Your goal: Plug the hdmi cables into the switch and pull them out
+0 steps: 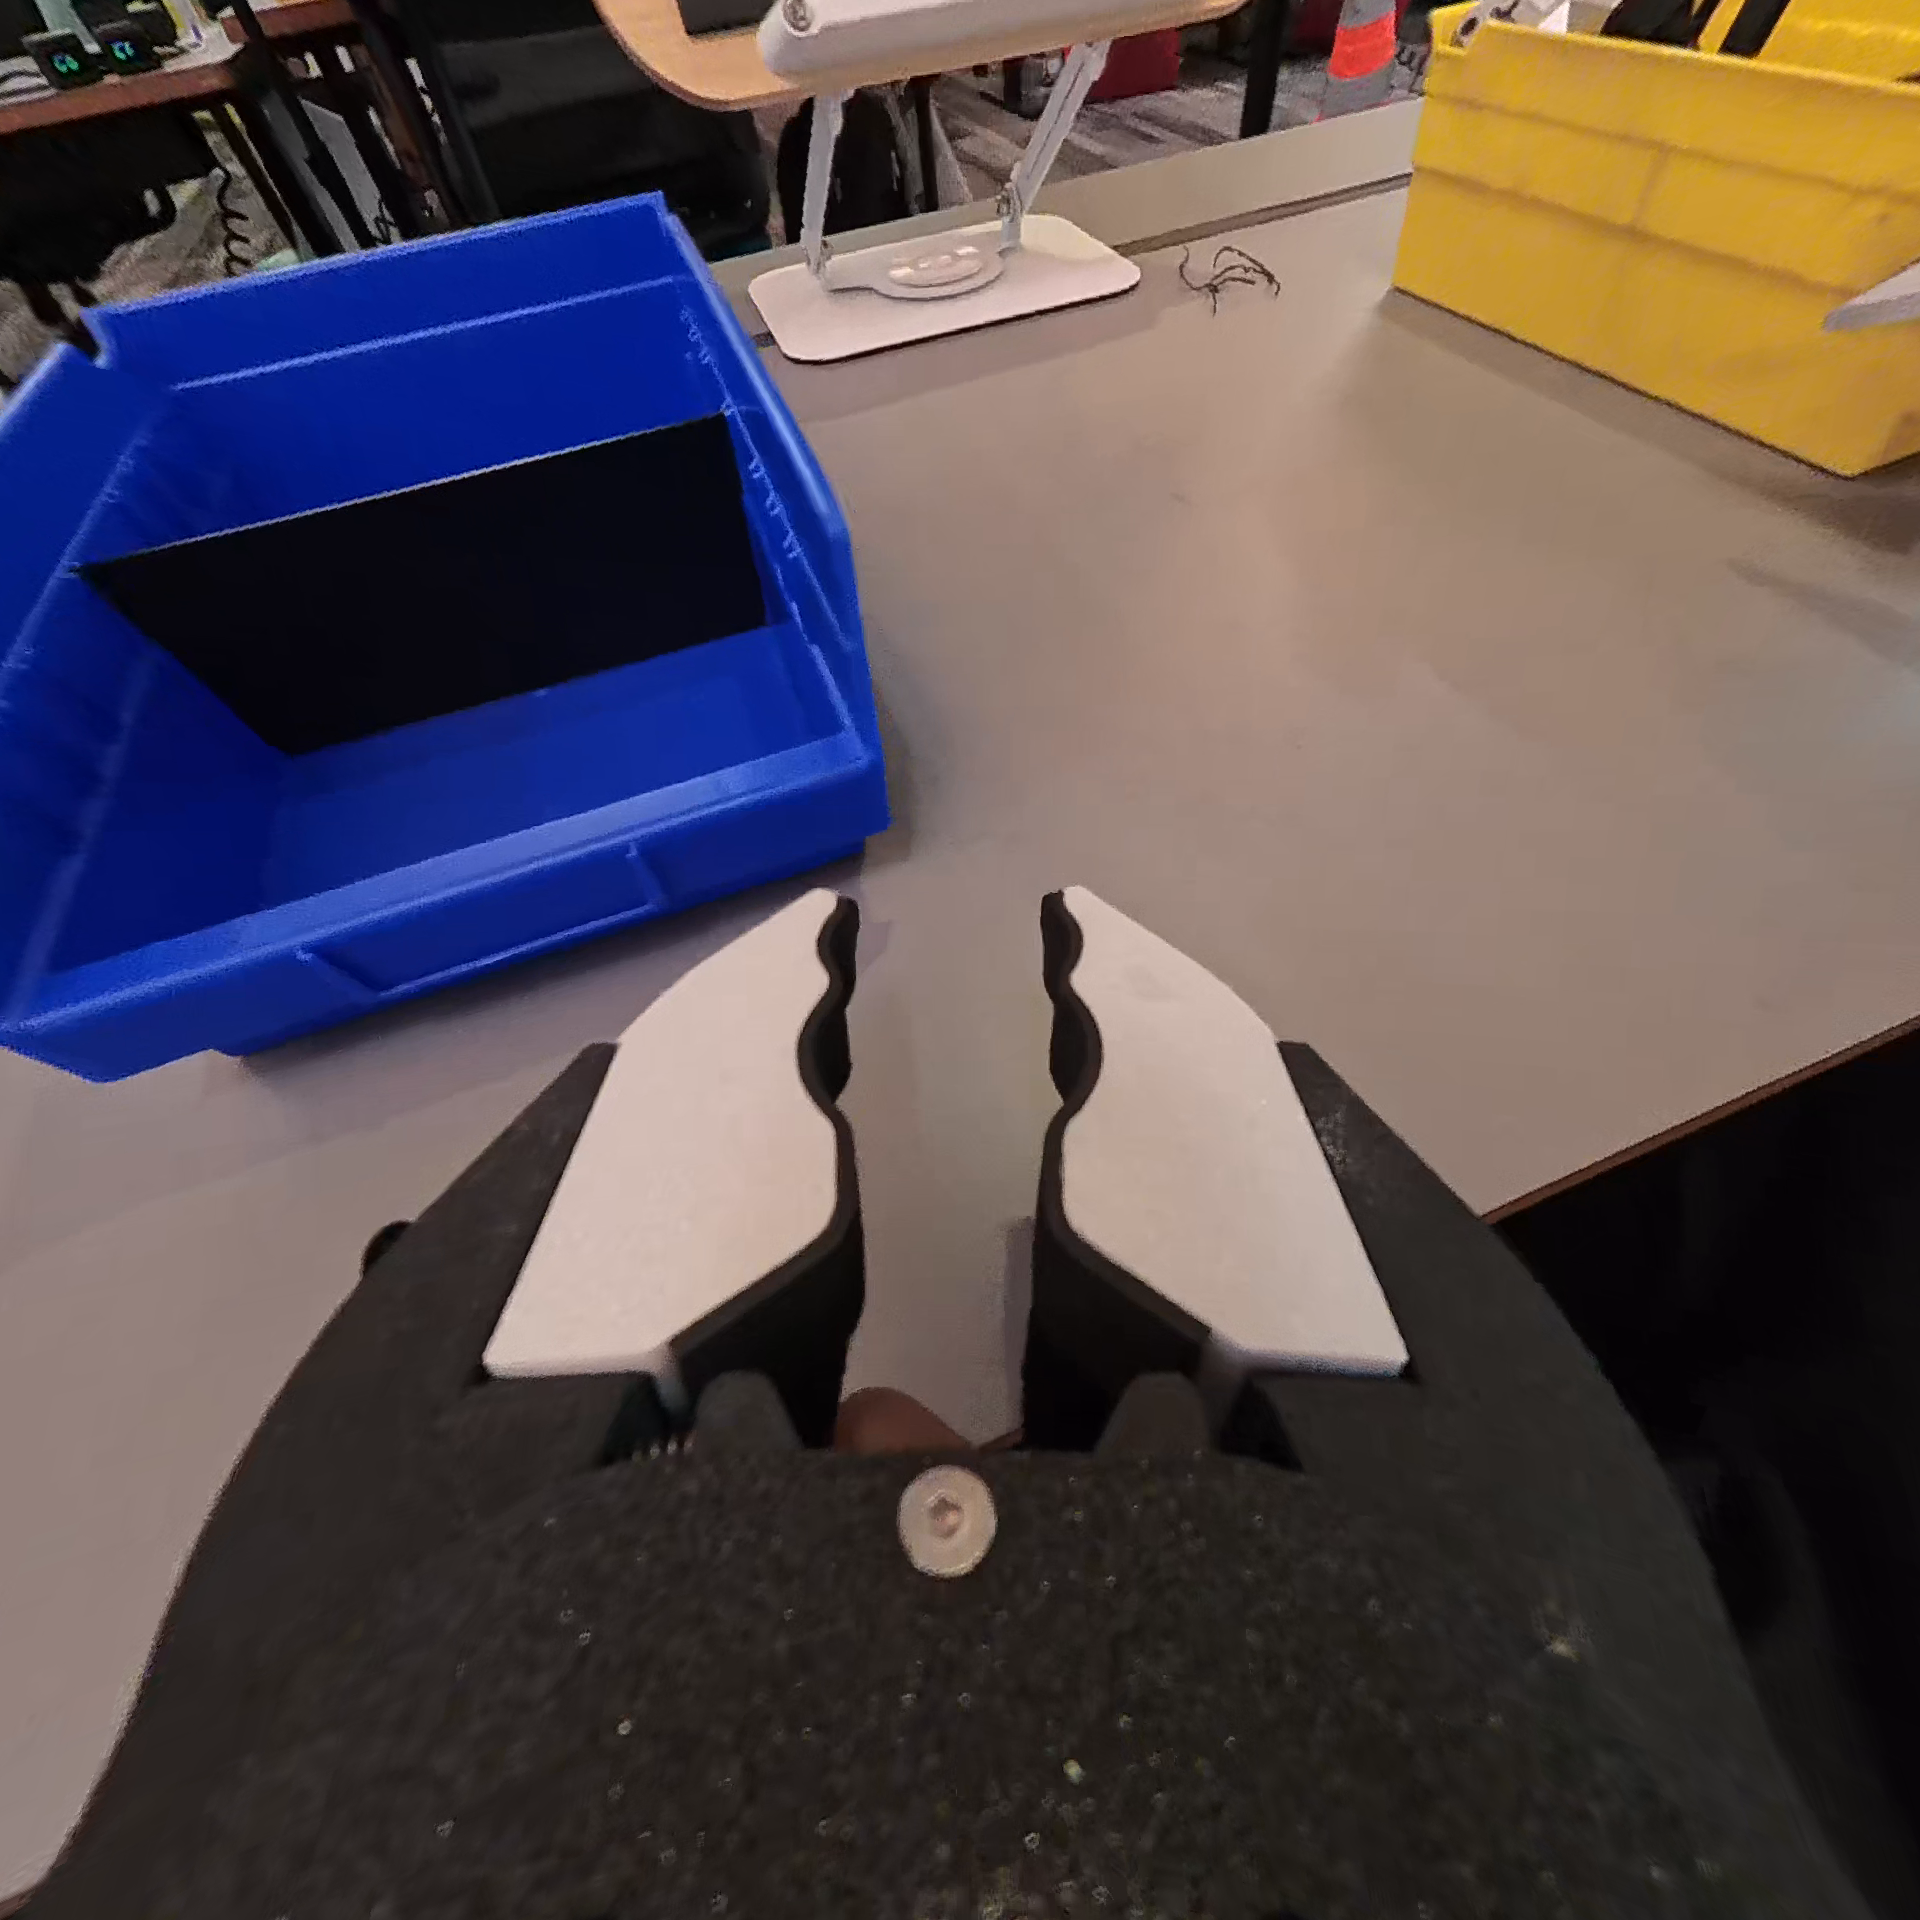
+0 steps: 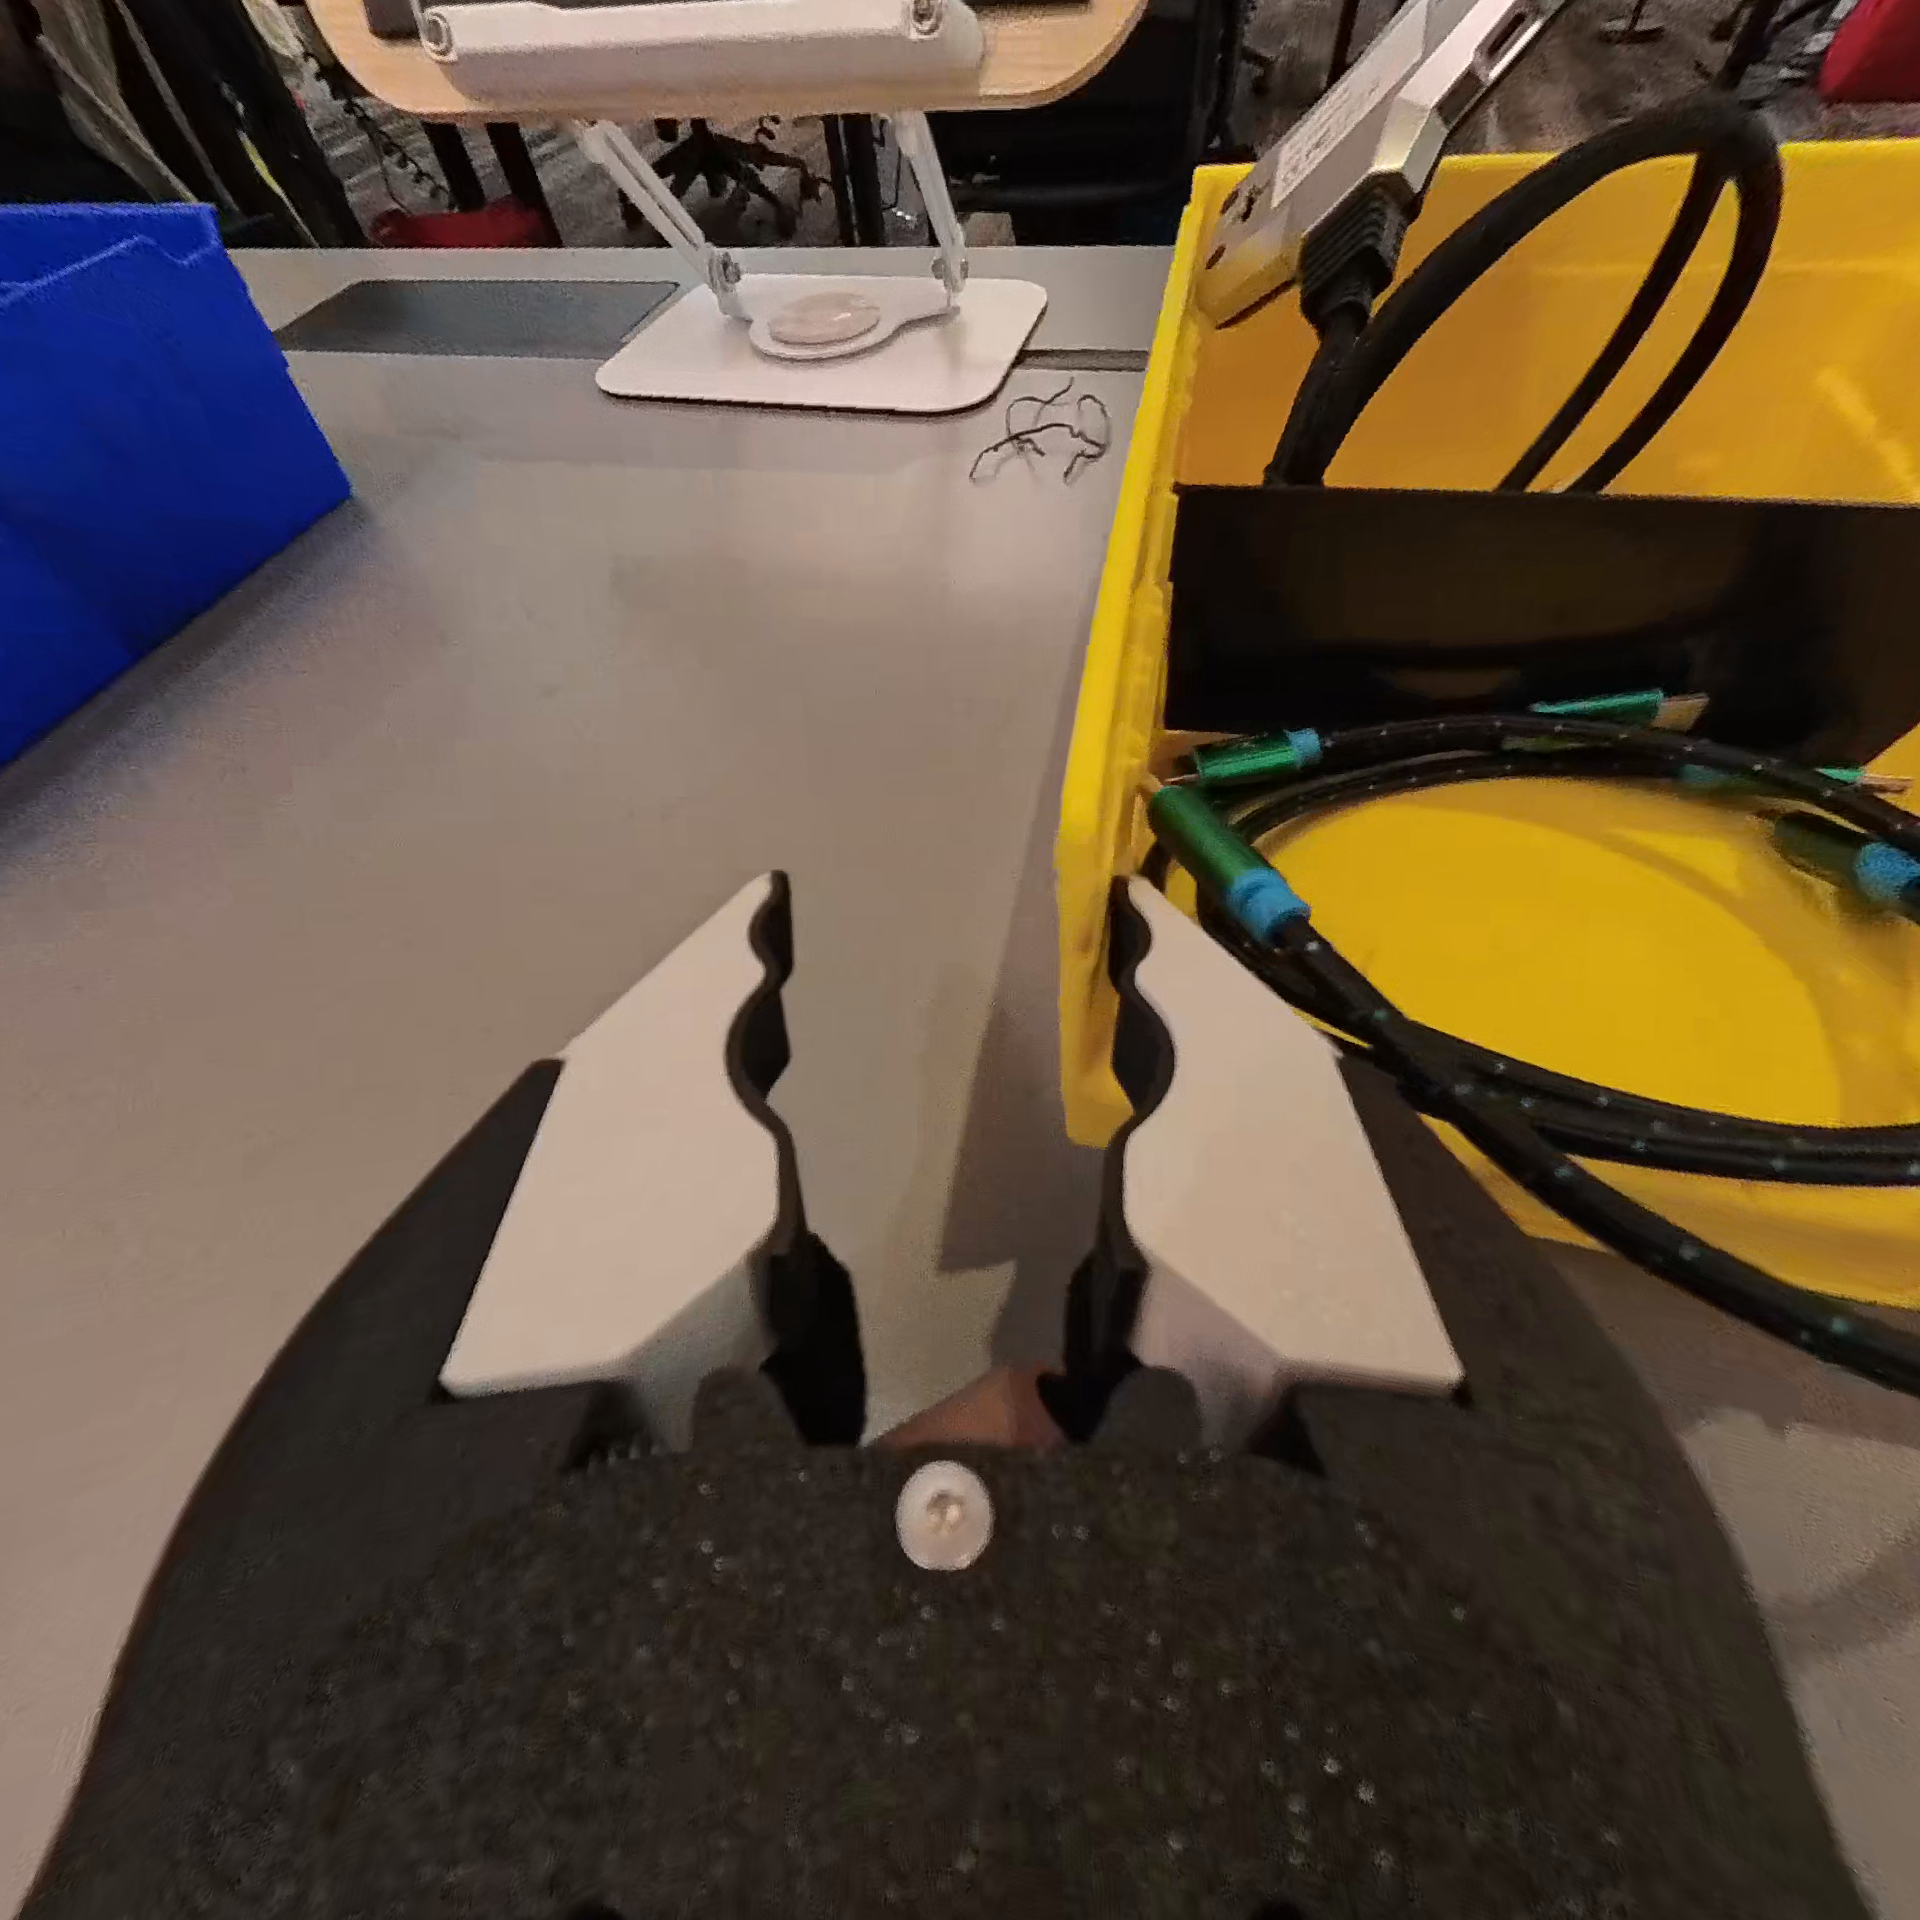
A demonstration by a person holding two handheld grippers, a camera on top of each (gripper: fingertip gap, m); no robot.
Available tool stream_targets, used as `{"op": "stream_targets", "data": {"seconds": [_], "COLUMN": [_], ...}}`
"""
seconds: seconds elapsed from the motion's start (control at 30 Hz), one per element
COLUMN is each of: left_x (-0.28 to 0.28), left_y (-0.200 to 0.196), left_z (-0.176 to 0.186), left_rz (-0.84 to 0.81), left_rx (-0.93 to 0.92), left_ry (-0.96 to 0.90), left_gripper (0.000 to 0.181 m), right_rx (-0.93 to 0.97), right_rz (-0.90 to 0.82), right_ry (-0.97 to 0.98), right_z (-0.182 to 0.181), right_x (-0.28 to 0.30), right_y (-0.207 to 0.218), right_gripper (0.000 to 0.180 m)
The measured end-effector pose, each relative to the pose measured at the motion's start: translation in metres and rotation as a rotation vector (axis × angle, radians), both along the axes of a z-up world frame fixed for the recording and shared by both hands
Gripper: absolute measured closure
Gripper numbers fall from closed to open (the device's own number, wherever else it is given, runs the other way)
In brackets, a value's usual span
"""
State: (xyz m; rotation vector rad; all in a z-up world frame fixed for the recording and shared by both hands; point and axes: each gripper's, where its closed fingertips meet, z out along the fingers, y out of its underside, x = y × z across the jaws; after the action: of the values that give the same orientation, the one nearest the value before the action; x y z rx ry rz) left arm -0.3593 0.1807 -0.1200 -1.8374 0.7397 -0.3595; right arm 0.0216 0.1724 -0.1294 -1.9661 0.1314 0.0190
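A silver HDMI switch (image 2: 1382,114) sticks up at the back of the yellow bin (image 2: 1117,727), with a black cable (image 2: 1340,260) joined to its lower end. Black braided cables (image 2: 1558,1112) with green and blue plugs (image 2: 1210,847) lie coiled in the bin's front compartment. My right gripper (image 2: 951,885) is open and empty at the bin's front left corner, its right finger over the bin wall. My left gripper (image 1: 951,904) is open and empty above the grey table, just right of the blue bin (image 1: 582,831).
The blue bin has a black divider (image 1: 436,582) and nothing in it. A white stand (image 1: 935,291) and a scrap of thin wire (image 1: 1226,275) sit at the back. The yellow bin (image 1: 1662,260) stands at the far right. The table edge (image 1: 1662,1132) runs close on the right. About 40 cm separates my left fingertips from my right.
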Motion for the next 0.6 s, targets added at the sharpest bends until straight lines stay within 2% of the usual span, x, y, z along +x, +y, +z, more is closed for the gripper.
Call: {"op": "stream_targets", "data": {"seconds": [0.17, 0.27, 0.33, 0.43, 0.5, 0.6], "left_x": [0.044, 0.101, 0.145, 0.211, 0.252, 0.304], "left_y": [-0.012, -0.026, -0.034, -0.037, -0.035, -0.026], "left_z": [-0.006, -0.009, -0.005, 0.003, 0.008, 0.010], "left_rz": [-0.075, -0.181, -0.261, -0.361, -0.412, -0.431], "left_rx": [-0.053, -0.133, -0.160, -0.184, -0.194, -0.211], "left_ry": [-0.025, -0.053, -0.070, -0.083, -0.089, -0.070], "left_gripper": [0.141, 0.139, 0.138, 0.137, 0.136, 0.136], "right_rx": [0.004, 0.108, 0.204, 0.266, 0.207, 0.099], "right_rz": [0.234, 0.275, 0.194, -0.088, -0.255, -0.352], "right_ry": [0.078, 0.060, 0.024, -0.095, -0.117, -0.077], "right_z": [0.005, 0.039, 0.066, 0.088, 0.077, 0.044], "right_x": [-0.056, -0.073, -0.054, 0.027, 0.084, 0.129], "right_y": [-0.004, -0.026, -0.046, -0.070, -0.085, -0.098], "right_gripper": [0.113, 0.113, 0.113, 0.114, 0.114, 0.116]}}
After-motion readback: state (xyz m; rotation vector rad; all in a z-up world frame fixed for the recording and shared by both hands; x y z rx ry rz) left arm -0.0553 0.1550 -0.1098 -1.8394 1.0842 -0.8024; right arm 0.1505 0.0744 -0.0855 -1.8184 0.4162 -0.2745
